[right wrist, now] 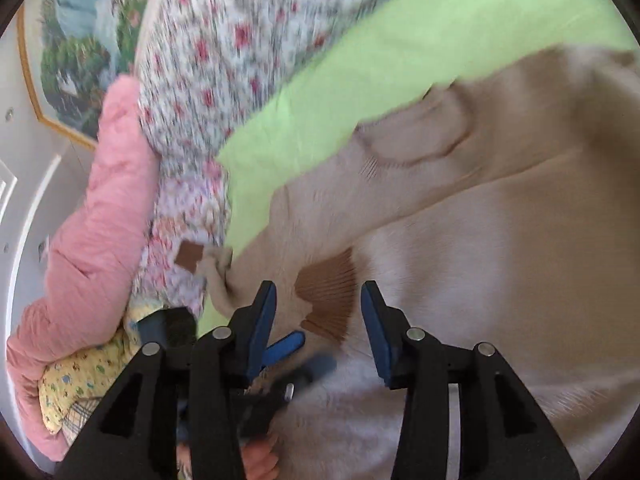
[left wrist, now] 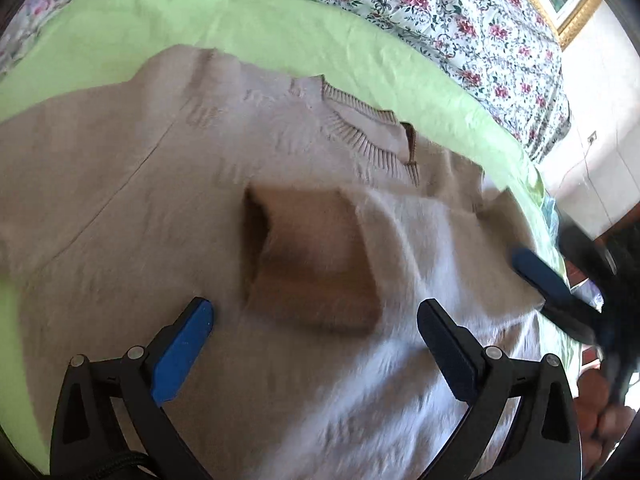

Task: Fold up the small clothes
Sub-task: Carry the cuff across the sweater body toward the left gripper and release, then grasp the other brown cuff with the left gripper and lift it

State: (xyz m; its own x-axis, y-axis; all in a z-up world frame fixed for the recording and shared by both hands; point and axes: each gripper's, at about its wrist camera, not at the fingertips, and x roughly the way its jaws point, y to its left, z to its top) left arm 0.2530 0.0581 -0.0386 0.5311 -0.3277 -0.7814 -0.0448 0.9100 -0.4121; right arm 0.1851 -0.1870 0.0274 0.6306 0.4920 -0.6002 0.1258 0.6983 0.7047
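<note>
Sweater (left wrist: pixel 168 208), beige knit, lies spread over a green sheet (left wrist: pixel 240 20), collar toward one o'clock in the left wrist view. Left gripper (left wrist: pixel 316 324) gapes wide above a folded sleeve cuff (left wrist: pixel 312 260). Right gripper (right wrist: pixel 318 312) stands released around a brown ribbed cuff (right wrist: pixel 328 296), pads clear. Floral bedding (right wrist: pixel 192 80) and a pink quilt (right wrist: pixel 92 216) crowd nine o'clock.

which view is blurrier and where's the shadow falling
Right wrist view is blurrier: the floral bedding and sweater collar smear. Left wrist view is sharper at the collar, soft lower down, with a dark shadow patch on the beige sweater between the open left tongs.
</note>
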